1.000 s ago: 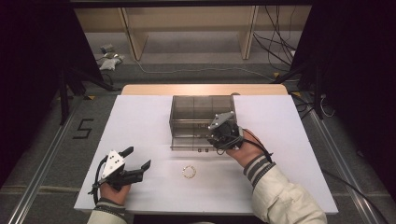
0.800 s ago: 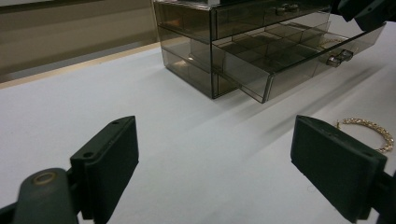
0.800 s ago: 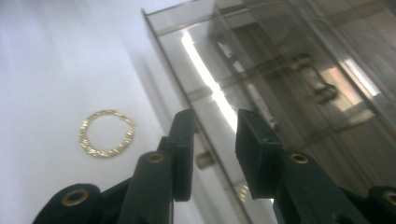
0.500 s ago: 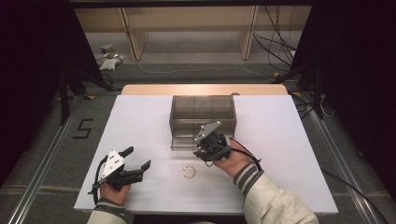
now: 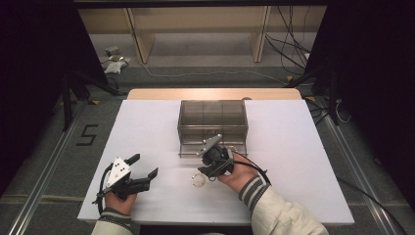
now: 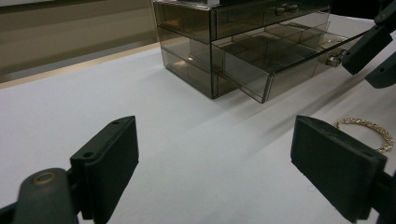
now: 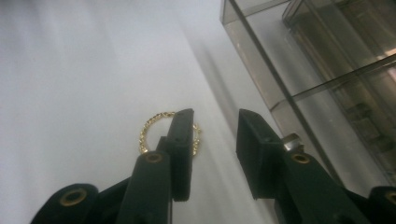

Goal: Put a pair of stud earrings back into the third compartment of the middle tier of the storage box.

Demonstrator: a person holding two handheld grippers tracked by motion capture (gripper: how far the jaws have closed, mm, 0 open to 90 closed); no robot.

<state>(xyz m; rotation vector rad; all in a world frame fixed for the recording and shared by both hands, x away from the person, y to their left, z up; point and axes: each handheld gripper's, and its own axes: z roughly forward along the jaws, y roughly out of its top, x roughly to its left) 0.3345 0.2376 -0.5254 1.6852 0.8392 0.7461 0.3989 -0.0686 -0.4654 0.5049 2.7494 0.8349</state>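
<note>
– How are my hands sitting?
– Your left gripper (image 5: 143, 167) is resting low, jaws spread wide, with nothing between them.
– And the other?
– Your right gripper (image 5: 206, 171) is pointing down, jaws parted narrowly with nothing gripped, your striped cuff (image 5: 252, 188) trailing behind.

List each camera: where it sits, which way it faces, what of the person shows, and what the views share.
High view: above the person's side, looking forward and down on the white table; both forearms, left gripper and right gripper show.
Left gripper view: rides the left gripper, facing the drawer box; wide-apart jaws.
Right gripper view: rides the right gripper, tipped down at the gold bracelet.
Shared: bracelet and drawer box.
</note>
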